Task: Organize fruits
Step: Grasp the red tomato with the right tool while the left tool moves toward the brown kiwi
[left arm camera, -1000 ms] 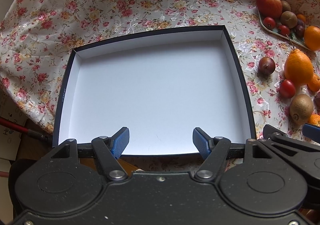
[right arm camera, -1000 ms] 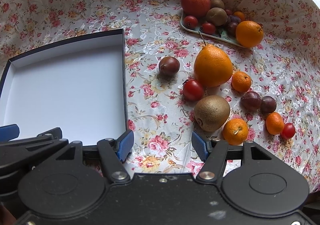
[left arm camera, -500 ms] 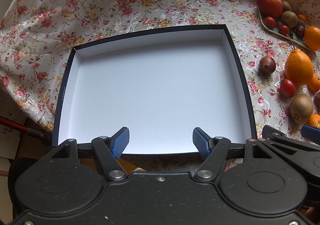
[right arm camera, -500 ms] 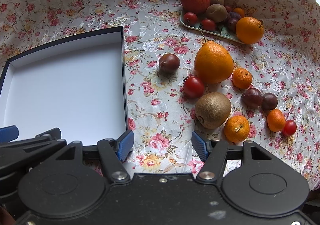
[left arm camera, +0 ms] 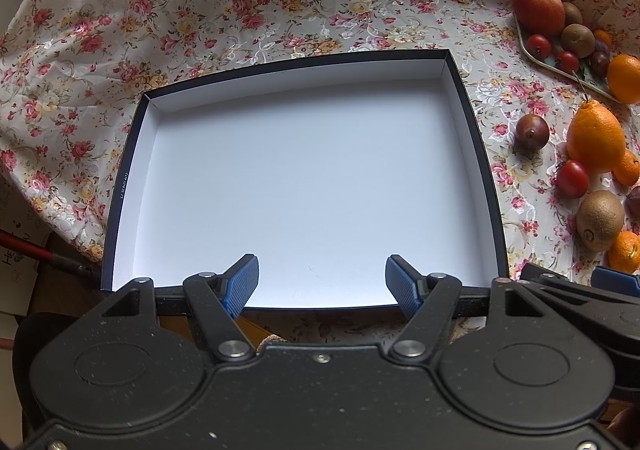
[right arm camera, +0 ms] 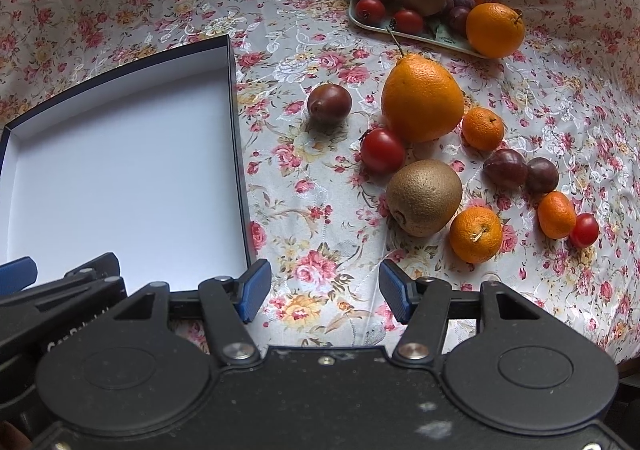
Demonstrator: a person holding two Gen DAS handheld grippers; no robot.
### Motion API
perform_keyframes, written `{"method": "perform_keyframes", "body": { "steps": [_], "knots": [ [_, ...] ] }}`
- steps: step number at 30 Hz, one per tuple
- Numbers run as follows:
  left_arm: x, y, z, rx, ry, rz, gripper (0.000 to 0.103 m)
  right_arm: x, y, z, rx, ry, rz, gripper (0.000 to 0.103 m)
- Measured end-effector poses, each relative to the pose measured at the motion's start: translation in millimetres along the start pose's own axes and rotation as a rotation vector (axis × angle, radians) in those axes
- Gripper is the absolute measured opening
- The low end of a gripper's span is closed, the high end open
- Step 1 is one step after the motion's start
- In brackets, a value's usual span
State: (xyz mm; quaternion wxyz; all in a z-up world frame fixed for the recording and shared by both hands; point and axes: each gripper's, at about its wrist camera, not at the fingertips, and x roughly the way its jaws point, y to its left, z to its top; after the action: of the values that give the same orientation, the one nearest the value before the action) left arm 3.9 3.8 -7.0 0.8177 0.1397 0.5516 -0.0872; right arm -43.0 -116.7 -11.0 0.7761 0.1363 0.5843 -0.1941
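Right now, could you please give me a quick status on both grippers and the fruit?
Left gripper open over empty white-lined box. Right gripper open, holding nothing. Loose fruit on floral cloth, brown kiwi nearest. Path clear.

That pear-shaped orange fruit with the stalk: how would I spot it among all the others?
Start at the white-lined box, then look right, over the floral tablecloth, to the loose fruit in front of the tray. The pear-shaped orange fruit is the biggest there, tapering to a thin stalk; the small mandarins beside it are round.
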Motion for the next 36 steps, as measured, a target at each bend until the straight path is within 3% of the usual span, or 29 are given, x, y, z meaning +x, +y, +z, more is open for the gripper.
{"method": "perform_keyframes", "body": {
  "steps": [15,20,27,36],
  "knots": [
    [-3.1,-25.7,8.0,0.031,0.013,-0.002,0.072,-1.2,-36.9,3.3,0.057,0.030,-0.006,0.062],
    [-10.4,-47.6,12.7,0.058,-0.001,-0.026,0.072,-2.2,-68.8,6.0,0.106,0.026,-0.028,0.061],
    [-15.4,-86.7,22.5,0.109,-0.006,-0.065,0.072,11.3,-134.3,13.5,0.248,0.094,-0.074,0.061],
    [-14.4,-141.3,28.9,0.220,-0.008,-0.085,0.072,17.2,-196.6,22.5,0.320,0.082,-0.133,0.060]
  ]
}}
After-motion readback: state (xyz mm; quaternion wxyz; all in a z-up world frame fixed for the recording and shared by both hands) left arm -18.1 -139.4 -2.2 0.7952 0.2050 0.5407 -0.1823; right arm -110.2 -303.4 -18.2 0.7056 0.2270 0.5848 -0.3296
